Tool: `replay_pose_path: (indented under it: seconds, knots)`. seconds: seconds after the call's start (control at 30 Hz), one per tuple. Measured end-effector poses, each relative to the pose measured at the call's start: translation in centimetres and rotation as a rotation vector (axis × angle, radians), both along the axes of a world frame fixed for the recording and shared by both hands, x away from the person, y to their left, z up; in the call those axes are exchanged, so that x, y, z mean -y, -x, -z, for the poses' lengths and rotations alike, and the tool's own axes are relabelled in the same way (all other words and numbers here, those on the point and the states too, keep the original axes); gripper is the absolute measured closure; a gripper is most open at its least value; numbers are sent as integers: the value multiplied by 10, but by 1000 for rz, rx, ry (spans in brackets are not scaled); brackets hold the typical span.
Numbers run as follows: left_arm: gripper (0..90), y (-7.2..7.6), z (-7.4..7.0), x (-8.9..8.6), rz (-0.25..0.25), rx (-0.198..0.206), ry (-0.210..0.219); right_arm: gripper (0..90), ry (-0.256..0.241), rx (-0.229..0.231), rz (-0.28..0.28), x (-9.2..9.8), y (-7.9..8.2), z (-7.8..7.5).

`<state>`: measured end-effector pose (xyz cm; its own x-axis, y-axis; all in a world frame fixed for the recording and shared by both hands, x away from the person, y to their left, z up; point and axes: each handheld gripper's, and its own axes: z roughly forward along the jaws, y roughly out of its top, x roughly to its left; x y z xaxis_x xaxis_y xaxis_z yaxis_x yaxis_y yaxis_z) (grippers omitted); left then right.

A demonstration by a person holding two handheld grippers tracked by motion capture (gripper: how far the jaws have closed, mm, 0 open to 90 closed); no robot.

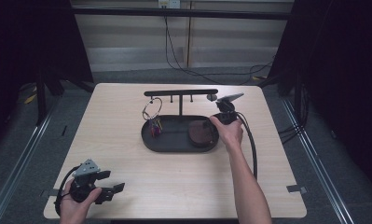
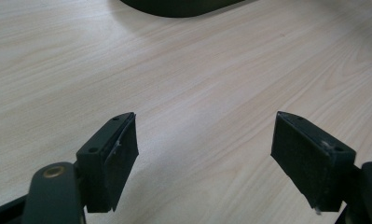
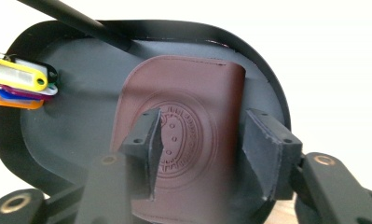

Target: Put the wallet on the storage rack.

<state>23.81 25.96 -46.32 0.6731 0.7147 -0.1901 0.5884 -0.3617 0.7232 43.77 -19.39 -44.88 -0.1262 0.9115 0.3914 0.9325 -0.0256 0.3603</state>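
We are hovering our right gripper (image 3: 200, 154), jaws parted, over the embossed brown leather wallet (image 3: 193, 135) lying in the black oval tray (image 3: 48, 140); next, lowering and clamping. Our left gripper (image 2: 204, 158) is idling, released.

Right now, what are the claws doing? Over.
Right claw open, hovering over brown wallet in tray. Left claw open over bare table. Key tags off to side, nothing blocking.
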Motion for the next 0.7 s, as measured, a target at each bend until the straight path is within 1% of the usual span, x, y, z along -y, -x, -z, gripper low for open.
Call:
replay_pose_path:
  seconds: [0.1,0.27,0.37,0.4,0.43,0.5,0.53,0.6,0.63,0.7]
  knots:
    - [226,0,0,0,0,-5,14,420,4,20,-20,2,5,-2]
    - [222,-1,0,1,-9,-2,15,358,-10,78,-38,3,12,-13]
    - [220,-1,0,1,-14,-2,23,327,0,92,-57,4,17,-18]
    - [220,-1,0,1,-17,-3,27,314,-1,99,-56,5,19,-20]
    - [220,-2,0,1,-19,-3,28,309,-13,100,-55,6,22,-22]
    - [221,-2,0,2,-28,2,26,293,-15,110,-58,10,27,-22]
    - [221,-2,0,2,-29,3,26,270,-11,118,-62,11,28,-22]
    - [220,-2,0,4,-28,3,35,238,1,113,-54,13,33,-21]
    - [221,-2,0,4,-31,6,29,235,4,128,-61,14,36,-21]
    - [221,-2,0,4,-40,3,40,230,8,152,-68,14,41,-21]
